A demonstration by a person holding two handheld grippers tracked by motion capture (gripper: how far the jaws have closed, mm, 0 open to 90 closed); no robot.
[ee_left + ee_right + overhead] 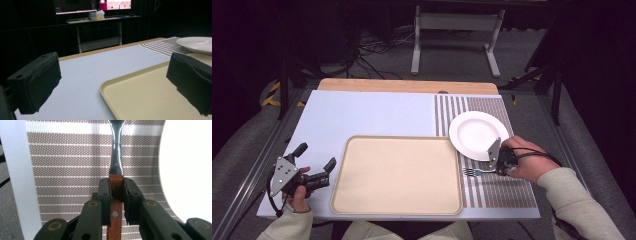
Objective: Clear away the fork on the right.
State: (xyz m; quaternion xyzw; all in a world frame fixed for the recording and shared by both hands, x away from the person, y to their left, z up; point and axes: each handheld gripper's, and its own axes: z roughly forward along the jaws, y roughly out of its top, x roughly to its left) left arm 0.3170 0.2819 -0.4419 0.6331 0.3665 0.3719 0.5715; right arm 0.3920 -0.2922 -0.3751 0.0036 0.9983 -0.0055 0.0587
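Table [362, 115]: no readable writing or brand on anything. Tray [397, 175] at near edge, middle. Striped mat [507, 192] along right edge. Plate [477, 134] on mat. Left hand-held gripper [316, 165] spread, near-left corner. Right hand-held gripper [117, 195] pinching fork [477, 172] by wooden handle, over mat beside plate.

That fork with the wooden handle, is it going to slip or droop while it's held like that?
Probably not. The fork looks stiff: a metal neck riveted into a wooden handle, so no droop. The right tongs clamp the flat sides of the handle, which should resist twisting. It seems light, though the metal end reaches far beyond the grip and might dip if the hold loosens.
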